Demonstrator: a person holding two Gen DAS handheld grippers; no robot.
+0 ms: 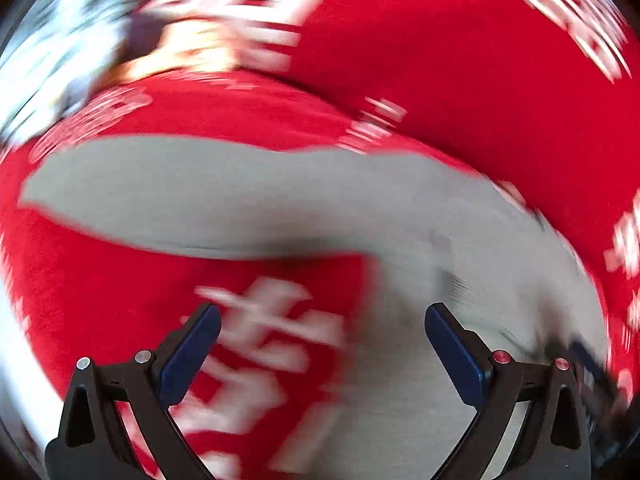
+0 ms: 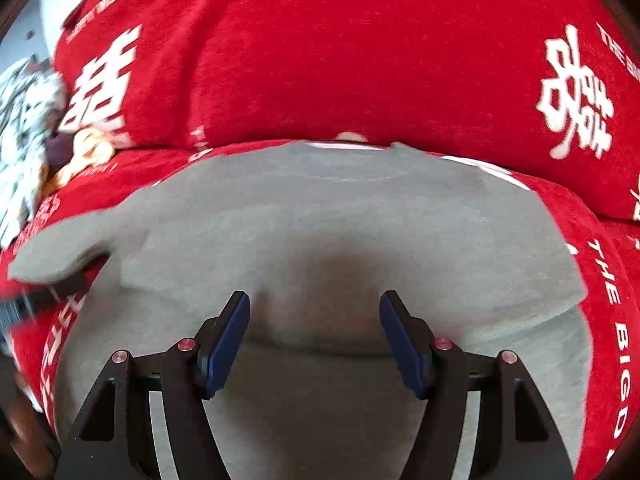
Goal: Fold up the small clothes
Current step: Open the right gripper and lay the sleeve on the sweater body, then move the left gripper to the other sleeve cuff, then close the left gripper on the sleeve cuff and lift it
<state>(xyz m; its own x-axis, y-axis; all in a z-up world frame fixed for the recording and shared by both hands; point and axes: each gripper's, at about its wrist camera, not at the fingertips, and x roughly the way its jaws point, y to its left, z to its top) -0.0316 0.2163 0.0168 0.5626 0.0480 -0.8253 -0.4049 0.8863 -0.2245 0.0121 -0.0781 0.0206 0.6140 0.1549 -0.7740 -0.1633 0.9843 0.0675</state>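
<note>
A small grey shirt (image 2: pixel 340 216) lies flat on a red cloth with white characters (image 2: pixel 360 60). One sleeve (image 2: pixel 60 248) sticks out to the left. My right gripper (image 2: pixel 314 320) is open and empty, just above the shirt's lower middle. In the blurred left wrist view the grey shirt (image 1: pixel 240 196) stretches across the middle, with its sleeve to the left. My left gripper (image 1: pixel 322 332) is open and empty over the shirt's edge and the red cloth (image 1: pixel 100 280). The left gripper also shows as a dark blur at the left edge of the right wrist view (image 2: pixel 24 304).
A patterned white and orange bundle of cloth (image 2: pixel 32 132) lies at the far left on the red cloth. It also shows in the left wrist view (image 1: pixel 80 40). A red cushion or raised fold (image 2: pixel 400 40) rises behind the shirt.
</note>
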